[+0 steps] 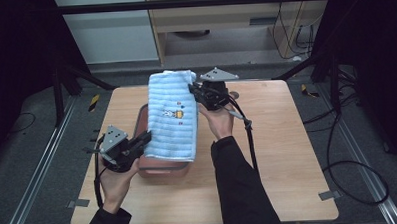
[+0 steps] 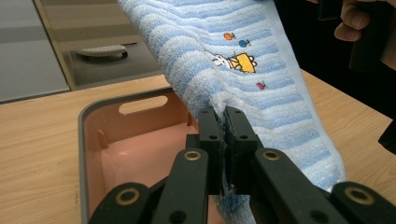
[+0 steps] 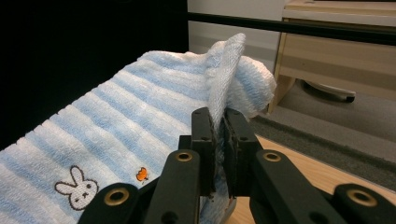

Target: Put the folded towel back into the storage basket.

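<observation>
Both hand-held grippers [image 1: 146, 139] [image 1: 191, 87] clamping towel [image 1: 171, 118], lifted

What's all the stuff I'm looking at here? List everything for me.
towel: one, light blue and white stripes with a small rabbit picture, stretched in the air above the tub, held at two edges.
tub: one, pink inside with a grey rim, on the table under the towel.
table: one, light wood, centre of the scene.
cabinet: one, pale wood, on the floor behind the table.
left gripper: one, black, fingers shut on the towel's near edge.
right gripper: one, black, fingers shut on the towel's far edge.
sleeve: dark, over the table's near part.
</observation>
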The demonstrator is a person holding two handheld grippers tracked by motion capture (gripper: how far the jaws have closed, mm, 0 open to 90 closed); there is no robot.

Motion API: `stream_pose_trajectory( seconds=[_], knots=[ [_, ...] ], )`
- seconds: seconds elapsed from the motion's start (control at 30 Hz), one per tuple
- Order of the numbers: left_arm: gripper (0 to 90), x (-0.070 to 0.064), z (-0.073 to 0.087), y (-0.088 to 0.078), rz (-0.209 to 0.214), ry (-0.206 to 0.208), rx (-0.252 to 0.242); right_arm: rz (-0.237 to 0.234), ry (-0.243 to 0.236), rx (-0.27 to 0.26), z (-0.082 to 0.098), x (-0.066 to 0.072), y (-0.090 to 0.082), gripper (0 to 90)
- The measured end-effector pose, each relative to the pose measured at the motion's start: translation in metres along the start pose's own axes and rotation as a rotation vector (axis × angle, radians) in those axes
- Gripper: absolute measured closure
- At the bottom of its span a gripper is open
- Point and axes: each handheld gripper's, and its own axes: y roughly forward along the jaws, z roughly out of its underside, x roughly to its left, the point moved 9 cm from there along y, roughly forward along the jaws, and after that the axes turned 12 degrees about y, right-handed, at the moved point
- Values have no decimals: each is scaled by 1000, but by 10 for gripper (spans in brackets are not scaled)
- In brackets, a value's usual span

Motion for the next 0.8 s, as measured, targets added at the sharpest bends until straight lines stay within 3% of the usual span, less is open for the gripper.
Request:
stream_pose_trajectory(
  seconds=[0.53,0.8],
  knots=[
    [865,20,7,0,-30,-23,9,-16,-31,12,-1,15,24,840],
    [865,27,16,5,-41,-21,33,-24,-20,37,10,16,42,840]
  ],
)
